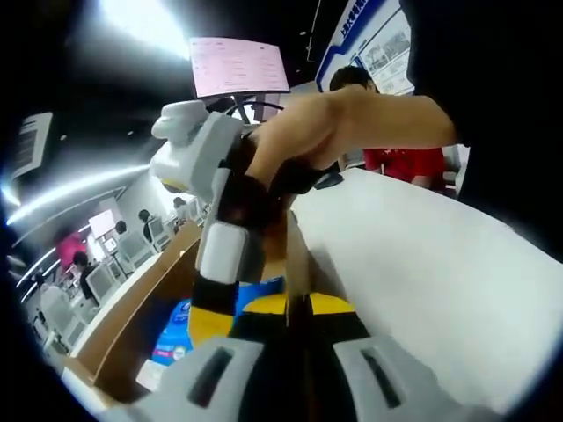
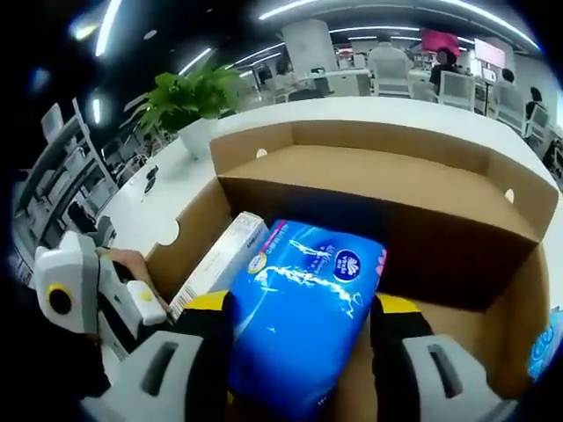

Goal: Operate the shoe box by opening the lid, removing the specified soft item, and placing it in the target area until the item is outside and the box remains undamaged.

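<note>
Inside the open shoe box [image 2: 369, 176], the right gripper [image 2: 299, 330] pinches a blue soft pack [image 2: 303, 308] between its 2 jaws — the left gripper [image 1: 297, 316] clamps the box's wall.

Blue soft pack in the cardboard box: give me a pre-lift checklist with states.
1. Lid of the brown cardboard shoe box open: ok.
2. Right tool straddles the glossy blue soft pack: ok.
3. Right tool shut firmly on the pack: cannot tell.
4. Long white carton beside the pack clear of the jaws: ok.
5. Left tool shut on the box wall: ok.
6. White tabletop free for placing: ok.
</note>
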